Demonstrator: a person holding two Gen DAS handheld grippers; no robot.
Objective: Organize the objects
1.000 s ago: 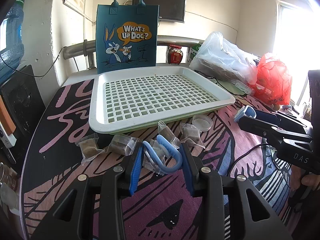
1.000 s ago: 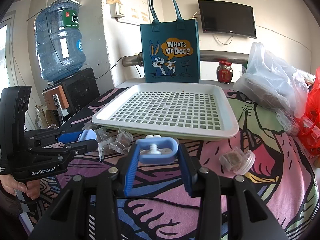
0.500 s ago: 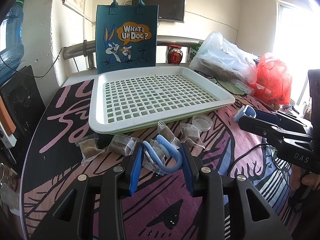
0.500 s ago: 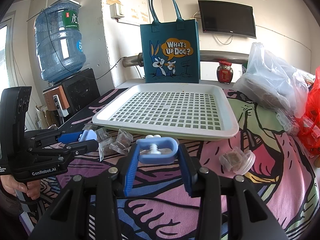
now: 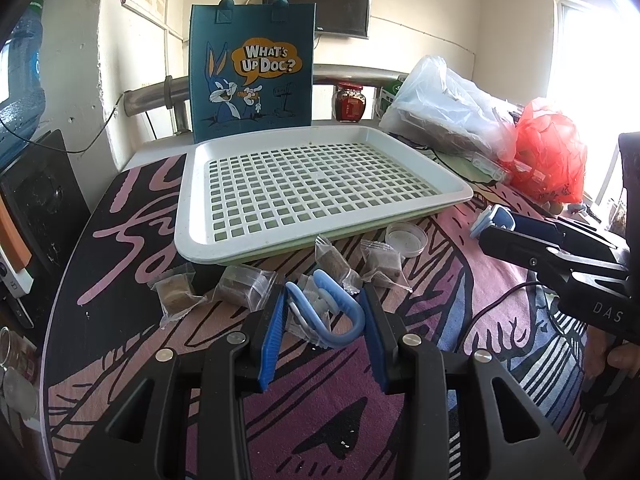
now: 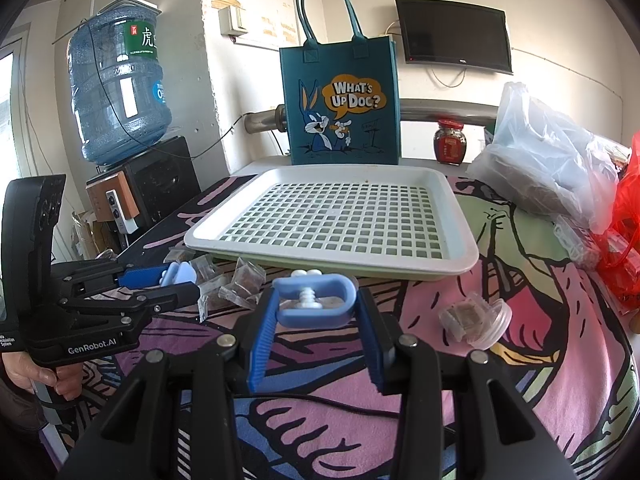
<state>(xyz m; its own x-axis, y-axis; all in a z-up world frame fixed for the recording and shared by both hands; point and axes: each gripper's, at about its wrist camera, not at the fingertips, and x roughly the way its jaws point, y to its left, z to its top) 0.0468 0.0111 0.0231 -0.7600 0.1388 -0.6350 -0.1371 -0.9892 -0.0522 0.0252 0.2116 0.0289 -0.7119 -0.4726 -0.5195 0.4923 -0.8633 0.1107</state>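
Note:
A white slotted tray [image 5: 192, 216] [image 6: 460, 216] lies empty at the table's middle. Several small clear packets [image 5: 244, 284] [image 6: 246, 276] of brown stuff lie on the cloth in front of it. My left gripper [image 5: 322, 312] hovers low over the packets, shut on a blue clip [image 5: 336, 312]; it also shows in the right wrist view [image 6: 176, 274]. My right gripper [image 6: 314, 300] is shut on a blue clip with a white screw [image 6: 316, 300], just before the tray's near edge; it shows in the left wrist view [image 5: 492, 220].
A small clear round lid [image 5: 406, 236] lies near the tray; another lid with a packet on it [image 6: 476, 316] lies right. A teal tote bag [image 5: 250, 64] stands behind the tray. Plastic bags [image 5: 452, 108], a red bag [image 5: 548, 152], a jar [image 5: 349, 102].

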